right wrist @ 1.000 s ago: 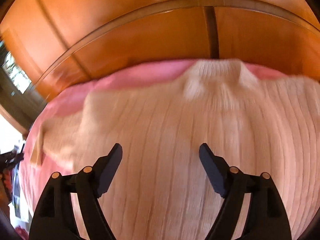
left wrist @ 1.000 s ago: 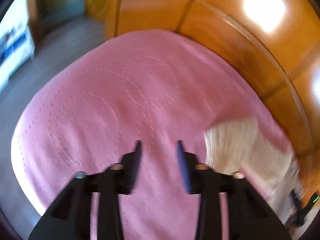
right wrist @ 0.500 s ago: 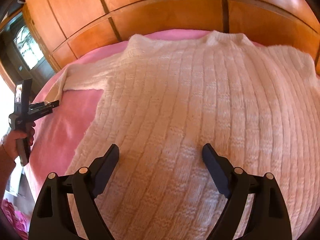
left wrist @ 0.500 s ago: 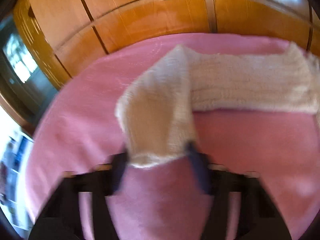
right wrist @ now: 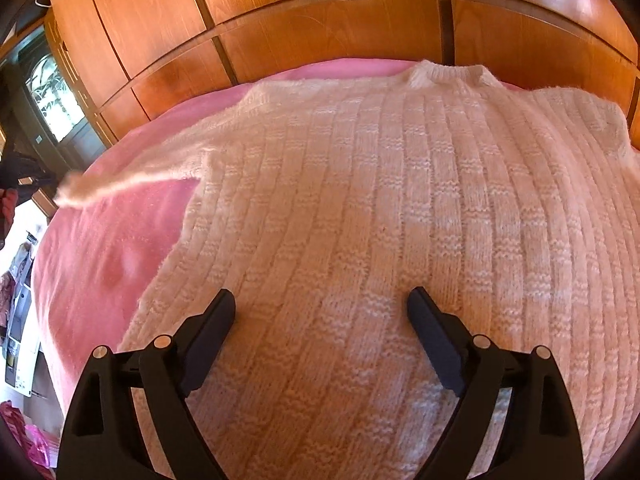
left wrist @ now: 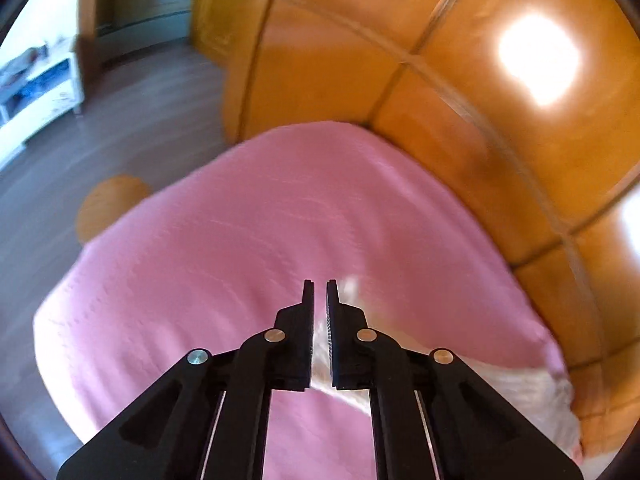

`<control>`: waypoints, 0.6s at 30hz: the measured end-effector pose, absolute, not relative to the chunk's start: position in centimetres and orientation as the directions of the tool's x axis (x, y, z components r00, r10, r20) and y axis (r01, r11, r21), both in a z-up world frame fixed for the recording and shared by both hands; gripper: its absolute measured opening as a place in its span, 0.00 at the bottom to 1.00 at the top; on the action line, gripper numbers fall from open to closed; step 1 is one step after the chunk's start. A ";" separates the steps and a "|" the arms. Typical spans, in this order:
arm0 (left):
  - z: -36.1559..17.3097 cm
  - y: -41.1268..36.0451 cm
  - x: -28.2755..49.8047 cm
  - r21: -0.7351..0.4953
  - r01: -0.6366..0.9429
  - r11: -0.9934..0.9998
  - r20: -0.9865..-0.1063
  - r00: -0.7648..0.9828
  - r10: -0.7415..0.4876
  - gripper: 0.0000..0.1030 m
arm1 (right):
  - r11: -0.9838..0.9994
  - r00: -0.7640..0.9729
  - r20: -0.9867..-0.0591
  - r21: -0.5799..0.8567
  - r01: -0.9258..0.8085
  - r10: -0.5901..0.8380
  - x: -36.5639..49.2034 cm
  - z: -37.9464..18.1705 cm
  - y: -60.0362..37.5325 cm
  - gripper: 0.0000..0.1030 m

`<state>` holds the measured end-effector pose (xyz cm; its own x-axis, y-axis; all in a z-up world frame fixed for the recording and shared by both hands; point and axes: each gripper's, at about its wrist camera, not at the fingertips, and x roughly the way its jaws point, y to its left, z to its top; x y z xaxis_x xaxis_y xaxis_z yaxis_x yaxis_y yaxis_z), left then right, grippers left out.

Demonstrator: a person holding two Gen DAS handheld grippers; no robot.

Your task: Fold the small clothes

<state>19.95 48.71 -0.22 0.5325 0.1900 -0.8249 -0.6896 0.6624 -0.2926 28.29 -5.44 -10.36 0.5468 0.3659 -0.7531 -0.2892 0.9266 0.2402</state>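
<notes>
Left claw: my left gripper has just been closing, and its jaws now stand almost together, pinched on the cuff of the sleeve; a strip of pale knit shows in the narrow gap between the pads.
Sleeve: from my right wrist view it runs off the jumper's shoulder as a stretched, blurred band, lifted off the cover towards the left edge of the picture.
Right claw: my right gripper has its jaws wide apart, having just been opening a little further, with nothing between them; it hangs over the lower middle of the jumper, and I cannot tell whether the tips touch the knit.
Jumper: a cream ribbed jumper lies spread flat, collar at the far side next to the wood, hem towards me.
Bed: a pink cover lies under it all, bare on the left side of the jumper.
Backdrop: glossy orange wood panels rise right behind the bed, with a bright glare patch on them in the left wrist view.
Floor: grey-brown boards beside the bed, a white shelf unit at the far left, blurred.
</notes>
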 end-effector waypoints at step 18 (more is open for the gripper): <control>-8.8 20.1 8.4 -0.687 0.025 0.727 -0.639 0.456 -0.619 0.51 | 0.981 0.574 -0.816 0.158 0.109 0.067 15.8 -7.9 -27.2 0.85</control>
<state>8.40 20.10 -8.84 0.4563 -0.6194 -0.6389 0.0249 0.7266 -0.6866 15.78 -27.21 -7.89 0.5741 0.0674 -0.8160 0.1091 0.9814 0.1578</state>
